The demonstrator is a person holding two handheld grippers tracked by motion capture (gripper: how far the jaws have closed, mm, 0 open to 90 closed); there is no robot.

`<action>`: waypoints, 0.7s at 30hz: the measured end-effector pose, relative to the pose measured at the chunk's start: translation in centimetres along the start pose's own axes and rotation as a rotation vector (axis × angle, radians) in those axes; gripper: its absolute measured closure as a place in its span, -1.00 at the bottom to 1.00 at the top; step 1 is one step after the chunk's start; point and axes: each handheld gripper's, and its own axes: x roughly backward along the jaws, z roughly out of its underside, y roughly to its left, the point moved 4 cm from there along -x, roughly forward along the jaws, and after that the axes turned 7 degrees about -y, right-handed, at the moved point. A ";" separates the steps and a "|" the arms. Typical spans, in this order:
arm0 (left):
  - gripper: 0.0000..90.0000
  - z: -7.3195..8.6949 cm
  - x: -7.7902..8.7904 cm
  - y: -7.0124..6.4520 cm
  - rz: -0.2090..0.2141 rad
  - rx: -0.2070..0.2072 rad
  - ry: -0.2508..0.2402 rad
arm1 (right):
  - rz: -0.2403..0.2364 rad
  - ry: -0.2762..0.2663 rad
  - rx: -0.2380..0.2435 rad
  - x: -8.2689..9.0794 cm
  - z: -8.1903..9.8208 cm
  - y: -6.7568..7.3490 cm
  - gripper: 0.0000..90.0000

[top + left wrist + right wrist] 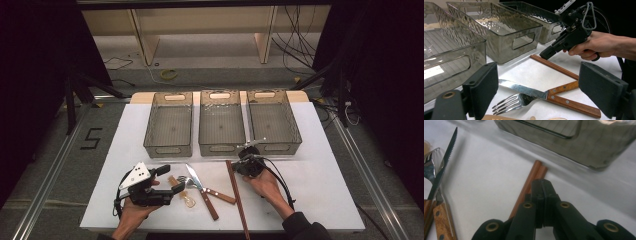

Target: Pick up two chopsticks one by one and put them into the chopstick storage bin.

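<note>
Desk (125, 150): white flat top, light wood edge showing at the far side. On it, far half: three smoky translucent plastic bins with cut-out handles, side by side in a row, left bin (169, 125), middle bin (221, 123), right bin (274, 121). Near half: pair of long brown wooden chopsticks (237, 192) lying together, steel knife with riveted wooden handle (202, 188), steel fork with wooden handle (205, 188) crossing it, small pale wooden spoon (181, 191) just left of them.
</note>
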 end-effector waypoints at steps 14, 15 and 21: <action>-0.65 0.0 0.0 0.0 -0.002 -0.002 -0.001 | -0.036 0.025 0.058 -0.9 -0.4 1.7 1.00; -0.65 0.0 0.1 0.1 -0.001 -0.003 -0.001 | -0.036 0.025 0.058 -0.9 -0.4 1.7 1.00; -0.65 -0.1 0.1 0.1 -0.005 -0.005 -0.004 | -0.013 0.043 0.113 -0.3 -0.5 2.3 0.83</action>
